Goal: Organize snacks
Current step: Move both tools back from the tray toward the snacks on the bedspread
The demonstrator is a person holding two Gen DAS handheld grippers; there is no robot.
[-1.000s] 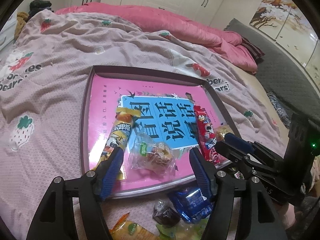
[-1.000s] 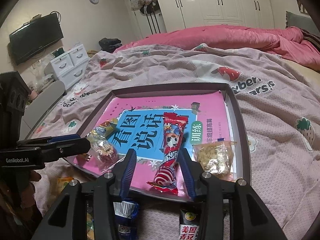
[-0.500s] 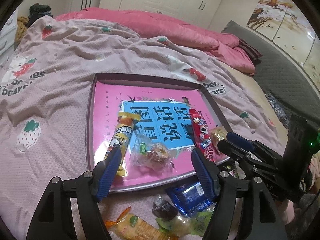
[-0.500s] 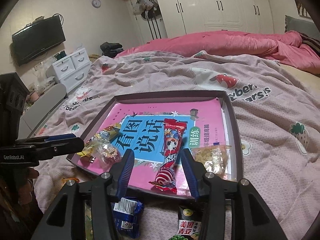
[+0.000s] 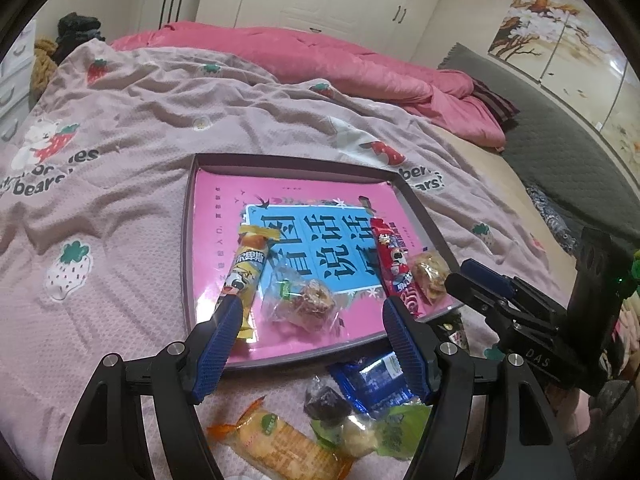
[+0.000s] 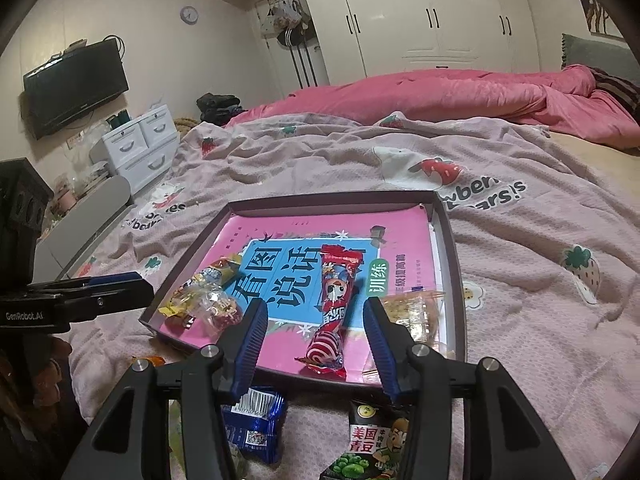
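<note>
- Four snacks are lying in the tray (image 5: 188, 240) on the bed (image 5: 120, 184): a yellow bar (image 5: 246, 272), a clear-wrapped pastry (image 5: 304, 300), a red candy stick (image 6: 336, 300) and a small bag of crisps (image 6: 416, 312).
- Several more are waiting on the blanket just outside the tray's near rim: a blue packet (image 5: 372, 376), an orange cracker pack (image 5: 280, 444), a dark sweet (image 5: 326, 398) and a green pea bag (image 6: 372, 448).
- Left tongs (image 5: 310, 344) are hanging spread wide and empty above the loose pile.
- Right tongs (image 6: 316, 344) are likewise spread and holding nothing, hovering over the near rim with the red candy stick between the fingers.
- Judging by the layout, the next pick is likely the blue packet; coming straight down and pinching across its flat middle, not a crinkly end, should be giving a firm hold.
- Keeping both tongs well apart is avoiding a clash, and lifting clear of the rim is sparing snacks already placed.
</note>
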